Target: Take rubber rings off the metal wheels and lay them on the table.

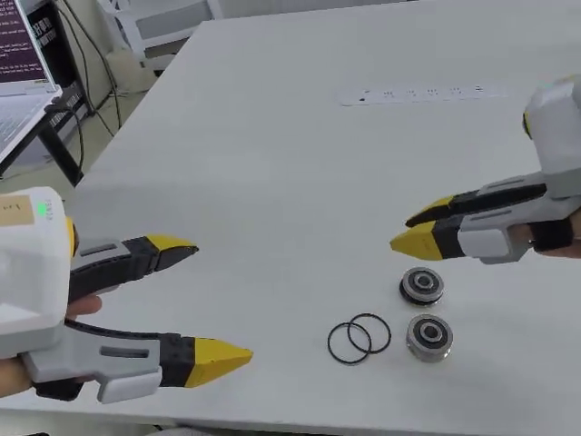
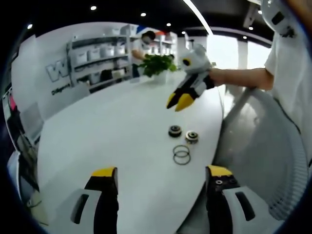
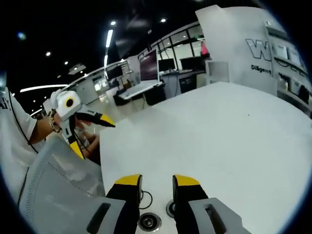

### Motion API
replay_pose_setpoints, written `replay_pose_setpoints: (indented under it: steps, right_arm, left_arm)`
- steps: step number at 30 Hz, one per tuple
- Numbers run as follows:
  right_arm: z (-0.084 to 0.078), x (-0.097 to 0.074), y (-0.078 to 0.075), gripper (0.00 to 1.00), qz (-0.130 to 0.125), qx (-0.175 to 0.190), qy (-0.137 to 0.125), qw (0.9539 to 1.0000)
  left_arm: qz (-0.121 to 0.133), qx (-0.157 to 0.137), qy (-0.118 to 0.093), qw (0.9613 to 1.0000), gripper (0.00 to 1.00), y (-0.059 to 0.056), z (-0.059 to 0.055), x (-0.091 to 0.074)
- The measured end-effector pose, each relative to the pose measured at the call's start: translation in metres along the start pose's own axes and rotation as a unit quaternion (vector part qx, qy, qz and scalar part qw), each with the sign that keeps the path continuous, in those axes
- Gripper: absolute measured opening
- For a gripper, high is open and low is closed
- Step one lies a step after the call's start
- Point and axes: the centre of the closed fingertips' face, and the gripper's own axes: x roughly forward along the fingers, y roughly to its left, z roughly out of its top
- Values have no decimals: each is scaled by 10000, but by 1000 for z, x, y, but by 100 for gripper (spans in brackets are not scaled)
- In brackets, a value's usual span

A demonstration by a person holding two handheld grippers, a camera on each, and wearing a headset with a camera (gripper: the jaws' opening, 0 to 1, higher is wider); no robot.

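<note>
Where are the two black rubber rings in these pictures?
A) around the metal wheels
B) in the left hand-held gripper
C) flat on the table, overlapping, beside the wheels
C: the rubber rings lie overlapping on the table, left of the two metal wheels in the head view.

White table, laptop beside it, wall shelves, potted plant, ceiling spotlights

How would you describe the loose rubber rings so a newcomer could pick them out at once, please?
On the white table, find the right gripper and the two metal wheels lying near its tips. Beside the nearer wheel, toward the left gripper, lie the rubber rings: two thin black hoops overlapping flat, unlike the chunky wheels.
</note>
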Motion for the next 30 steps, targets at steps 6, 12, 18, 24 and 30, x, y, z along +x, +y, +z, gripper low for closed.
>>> replay_pose_setpoints:
  steps: [6, 12, 18, 24, 30]
  right_arm:
    - [18, -20, -16, 25, -201, 83, -480, 9986]
    - [15, -34, -28, 26, -440, 130, -595, 9972]
    - [8, -44, -47, 27, -540, 440, -669, 9953]
    - [-6, -51, -65, 26, -782, 646, -599, 9930]
    - [-19, -54, -77, 26, -933, 808, -492, 9911]
  left_arm:
    - [-36, 87, -37, 9999, 75, 5, 5, 4]
    - [-59, 21, -230, 9997, 75, 11, 14, 7]
    - [4, 32, -385, 9993, 75, 21, 25, 7]
    - [-42, 108, -565, 9983, 76, 24, 45, 8]
    - [-121, 398, -673, 9969, 76, 25, 67, 16]
